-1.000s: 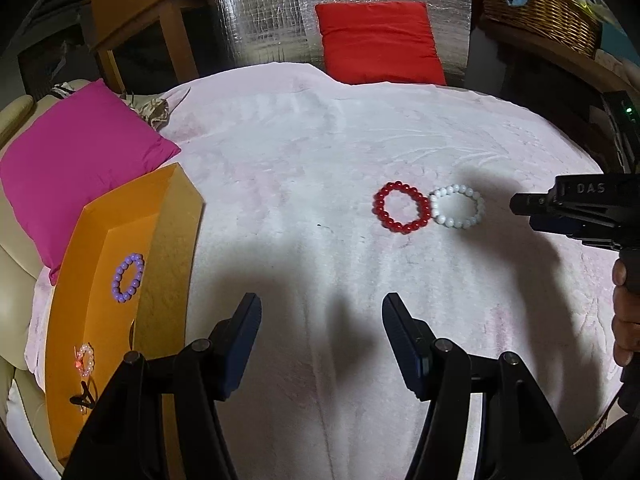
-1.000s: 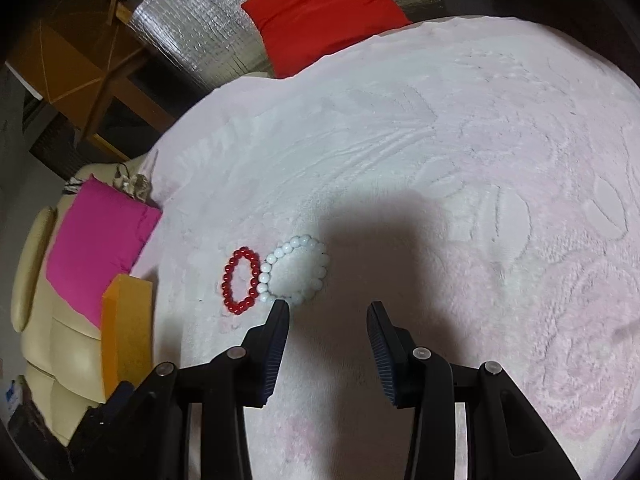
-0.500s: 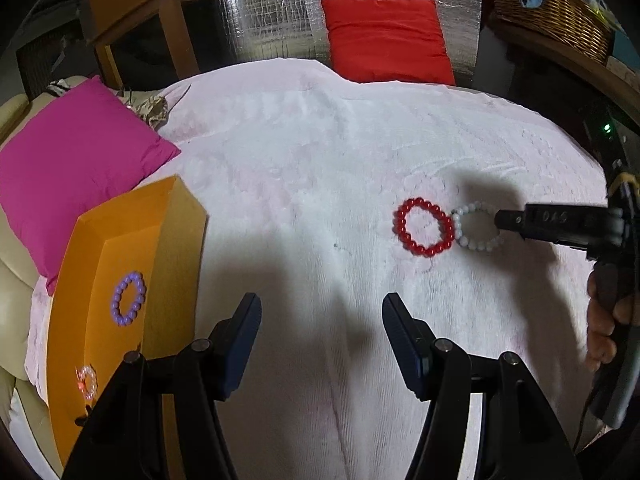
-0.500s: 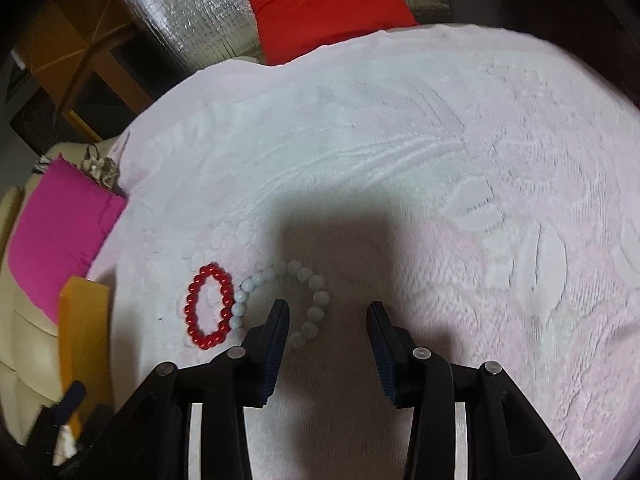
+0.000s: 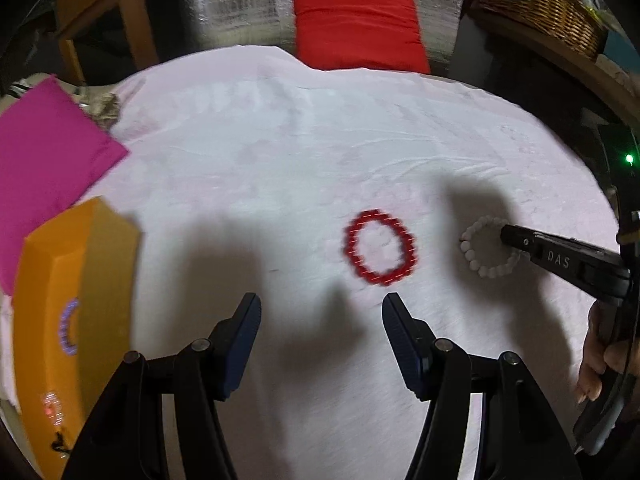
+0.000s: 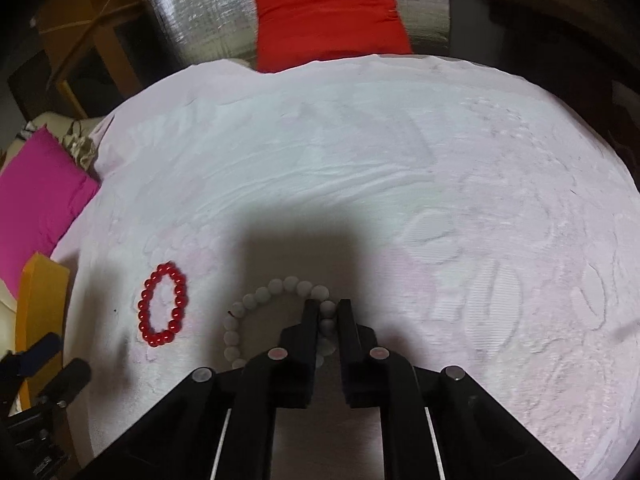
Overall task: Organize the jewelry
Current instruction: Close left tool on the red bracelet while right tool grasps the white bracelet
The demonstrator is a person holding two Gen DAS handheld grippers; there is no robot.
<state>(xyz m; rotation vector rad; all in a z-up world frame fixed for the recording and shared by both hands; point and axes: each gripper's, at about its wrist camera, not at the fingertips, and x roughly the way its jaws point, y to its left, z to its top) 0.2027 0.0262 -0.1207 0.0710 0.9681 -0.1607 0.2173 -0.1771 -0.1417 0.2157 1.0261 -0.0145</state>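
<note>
— Since a second ago, what has changed?

— Back then the white bracelet (image 6: 276, 320) lay touching the red bracelet (image 6: 163, 305). Now the two lie apart, and the right tongs (image 6: 327, 307), which hung wide behind the white one, have come down and closed narrow on its beads.

— Are the right tongs really gripping it?

— Yes. In the right wrist view a few white beads sit pinched between the two black fingers (image 6: 310, 320), with the rest of the loop curving off to the left on the pink cloth (image 6: 400, 168). From the left wrist view the same tongs (image 5: 507, 235) reach in from the right, their tip on the right side of the white loop (image 5: 482, 254).

— And the left tongs?

— The left tongs (image 5: 320, 308) are spread wide above the cloth, holding nothing. The red bracelet (image 5: 379, 253) lies flat just beyond them, slightly to the right.

— Where do the other pieces sit?

— An orange tray (image 5: 100, 264) stands at the left edge of the cloth. A purple bracelet (image 5: 67, 332) lies inside it, and a small reddish piece (image 5: 52, 410) sits nearer the camera, too blurred to name. A pink cushion (image 5: 44, 168) rests behind the tray, and a red cushion (image 5: 358, 26) at the far side.
</note>
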